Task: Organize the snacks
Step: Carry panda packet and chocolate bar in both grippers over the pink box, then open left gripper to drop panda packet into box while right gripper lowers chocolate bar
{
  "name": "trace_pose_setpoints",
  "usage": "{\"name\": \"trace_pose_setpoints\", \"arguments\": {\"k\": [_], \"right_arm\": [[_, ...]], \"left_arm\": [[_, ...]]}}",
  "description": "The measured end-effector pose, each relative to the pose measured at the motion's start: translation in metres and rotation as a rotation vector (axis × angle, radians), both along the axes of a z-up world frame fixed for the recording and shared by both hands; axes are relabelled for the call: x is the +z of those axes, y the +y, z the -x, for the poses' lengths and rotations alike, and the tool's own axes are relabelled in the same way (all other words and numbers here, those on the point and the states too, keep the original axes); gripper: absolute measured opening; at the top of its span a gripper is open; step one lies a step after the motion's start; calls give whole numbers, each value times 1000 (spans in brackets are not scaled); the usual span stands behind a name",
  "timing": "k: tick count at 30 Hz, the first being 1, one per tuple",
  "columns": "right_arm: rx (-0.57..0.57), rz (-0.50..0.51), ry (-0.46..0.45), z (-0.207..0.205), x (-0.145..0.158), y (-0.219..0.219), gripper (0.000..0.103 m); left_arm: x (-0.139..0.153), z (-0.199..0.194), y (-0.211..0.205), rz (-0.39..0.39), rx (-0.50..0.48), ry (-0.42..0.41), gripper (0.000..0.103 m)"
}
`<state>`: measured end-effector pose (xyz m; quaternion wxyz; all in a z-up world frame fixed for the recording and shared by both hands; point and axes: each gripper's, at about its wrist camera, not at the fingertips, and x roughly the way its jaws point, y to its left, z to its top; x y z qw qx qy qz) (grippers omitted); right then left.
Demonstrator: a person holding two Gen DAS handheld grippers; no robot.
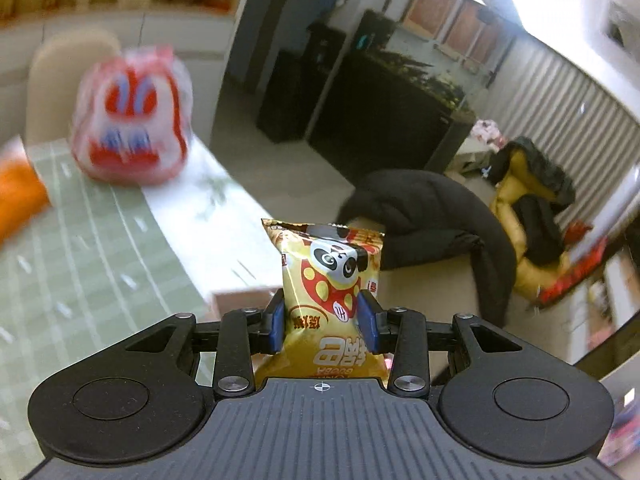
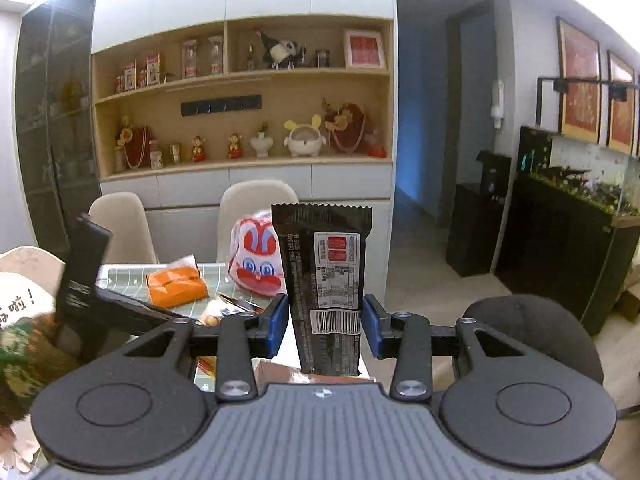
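Aloft, both hands loaded — left gripper [image 1: 323, 322] pinching the yellow panda snack bag [image 1: 326, 280], right gripper [image 2: 326, 326] pinching the black wrapper [image 2: 324, 280] — each packet's long axis upright, above the table [image 1: 100, 260].

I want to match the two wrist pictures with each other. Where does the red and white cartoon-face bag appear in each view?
Left wrist view: the red and white cartoon-face bag is blurred, at upper left, on the green table mat.
Right wrist view: it is near the centre, partly hidden behind the black snack packet.
Shared landmark: the orange pack lies to its left in both views.
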<state>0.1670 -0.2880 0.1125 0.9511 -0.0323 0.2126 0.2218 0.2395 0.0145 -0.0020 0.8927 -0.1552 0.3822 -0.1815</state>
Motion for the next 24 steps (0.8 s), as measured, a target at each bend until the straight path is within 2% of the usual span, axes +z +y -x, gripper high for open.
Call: {"name": "trace_pose_setpoints", "arguments": {"k": [3, 6, 9, 14, 17, 20, 23, 24], "right_arm": [[13, 0, 54, -18, -17, -3, 39], [36, 7, 106, -34, -36, -6, 39], [60, 3, 148, -51, -52, -9, 39], [119, -51, 272, -93, -80, -2, 39], [150, -77, 391, -115, -107, 9, 39], [159, -82, 532, -139, -144, 18, 39], [138, -77, 624, -154, -177, 27, 39], [131, -67, 635, -157, -185, 30, 36]], "left_arm": [[-42, -25, -3, 54, 31, 119, 42], [-82, -36, -7, 20, 69, 233, 42], [-85, -30, -6, 44, 87, 208, 42], [-50, -16, 10, 98, 164, 56, 42], [-36, -8, 12, 124, 190, 12, 42], [-41, 3, 13, 117, 217, 35, 42], [-56, 10, 12, 141, 236, 114, 42], [-62, 7, 10, 136, 242, 136, 42]]}}
